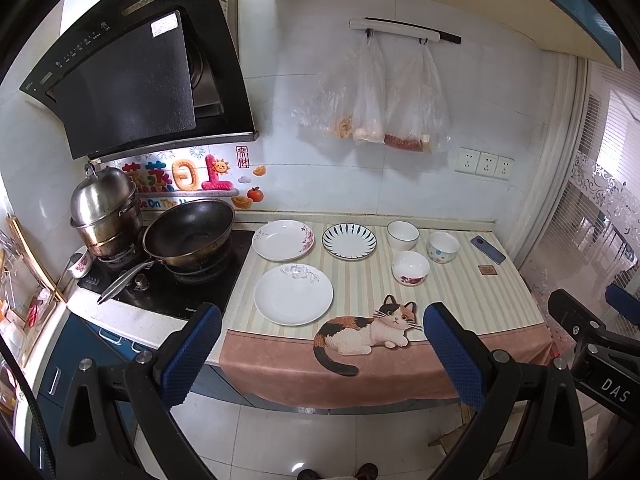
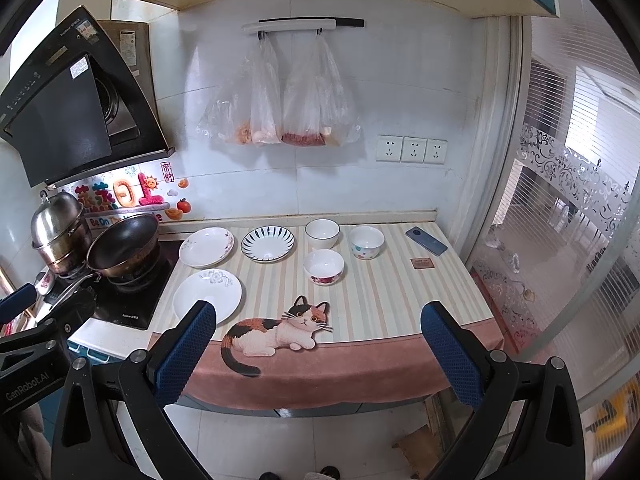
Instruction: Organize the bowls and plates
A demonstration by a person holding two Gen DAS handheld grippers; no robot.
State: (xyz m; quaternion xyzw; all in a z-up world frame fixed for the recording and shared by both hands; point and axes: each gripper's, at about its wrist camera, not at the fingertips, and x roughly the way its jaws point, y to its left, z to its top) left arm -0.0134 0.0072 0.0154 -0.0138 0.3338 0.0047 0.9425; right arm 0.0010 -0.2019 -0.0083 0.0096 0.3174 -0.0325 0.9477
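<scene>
You're standing back from the counter (image 1: 460, 280), both grippers held out over the floor in front of its edge, level and pointed at the wall. Your left gripper (image 1: 320, 344) has its blue fingers (image 1: 192, 354) spread wide, nothing between them. Your right gripper (image 2: 318, 344) is the same: spread wide and empty. The two ride side by side, each showing at the edge of the other's camera.

On the striped cloth (image 2: 380, 300) the dishes lie apart, none stacked. Nearest you on the left is the white plate (image 1: 293, 294) with a grey flower at its far rim. Behind it, just beside the stove (image 1: 172, 280), sits the pink-flowered plate (image 1: 283, 239). Right of that is the striped plate (image 1: 349, 241).

Further right come three bowls in a loose triangle: the white bowl (image 1: 402, 235) at the back, the dotted bowl (image 1: 442, 247) to its right, the red-flowered bowl (image 1: 411, 267) in front, between them. All stand upright and look empty.

A phone (image 1: 487, 249) lies near the far right corner, a small brown card (image 1: 486, 270) just in front of it. A wok (image 1: 189, 236) and a steel pot (image 1: 105, 210) sit on the stove. Your shoes (image 1: 336, 472) show at the bottom of the left view.
</scene>
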